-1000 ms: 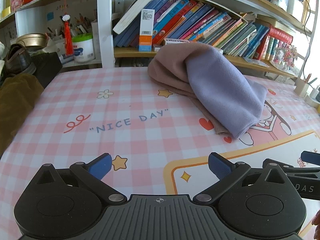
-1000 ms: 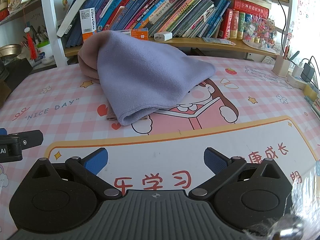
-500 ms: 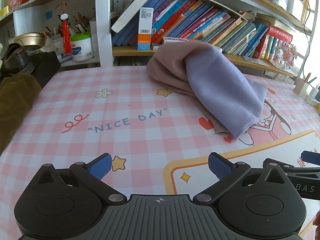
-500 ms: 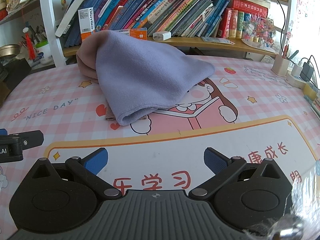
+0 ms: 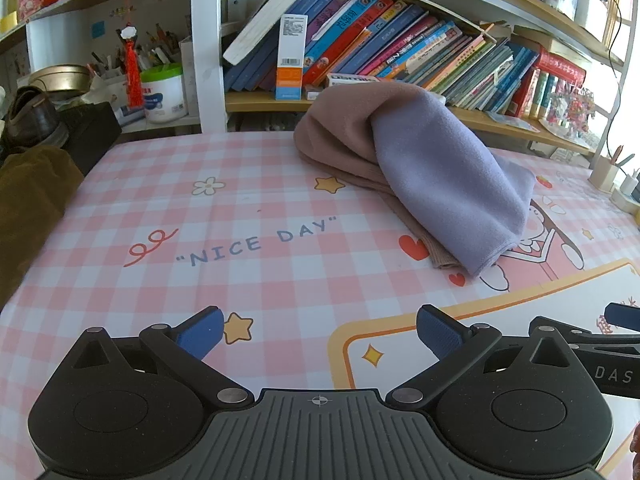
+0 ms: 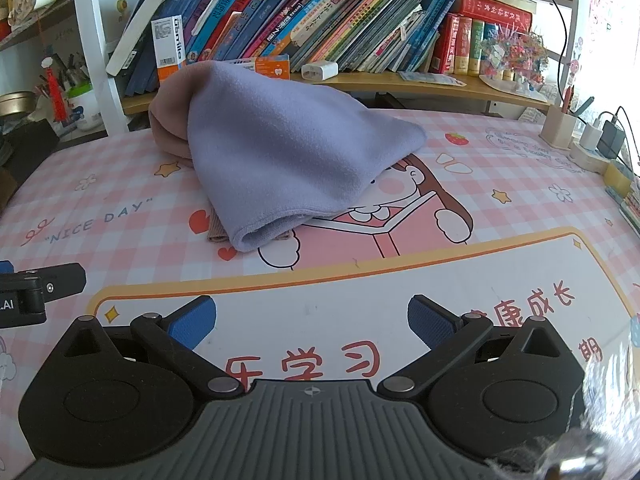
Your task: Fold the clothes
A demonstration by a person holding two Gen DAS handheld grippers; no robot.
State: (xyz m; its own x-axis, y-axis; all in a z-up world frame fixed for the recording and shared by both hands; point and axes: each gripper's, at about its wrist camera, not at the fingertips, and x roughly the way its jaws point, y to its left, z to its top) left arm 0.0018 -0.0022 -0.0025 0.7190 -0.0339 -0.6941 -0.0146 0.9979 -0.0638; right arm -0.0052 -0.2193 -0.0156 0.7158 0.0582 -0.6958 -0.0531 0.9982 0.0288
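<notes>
A lavender cloth [image 5: 448, 184] lies heaped over a dusty-pink garment [image 5: 340, 136] at the back of the table; both also show in the right wrist view, the lavender cloth [image 6: 288, 152] and the pink garment [image 6: 170, 120]. My left gripper [image 5: 318, 336] is open and empty, low over the pink checked tablecloth [image 5: 200, 208], well short of the pile. My right gripper [image 6: 312, 322] is open and empty over the white panel of the cloth, also short of the pile. Each gripper shows at the edge of the other's view.
A bookshelf [image 6: 320, 36] full of books stands right behind the table. A brown garment [image 5: 28, 200] and a shoe [image 5: 28, 116] sit at the left edge. A pen holder [image 6: 560, 128] and chargers [image 6: 600, 140] stand at the right edge.
Both views have shifted very slightly; the pile sits a touch further left in frame. Both grippers stay open and empty.
</notes>
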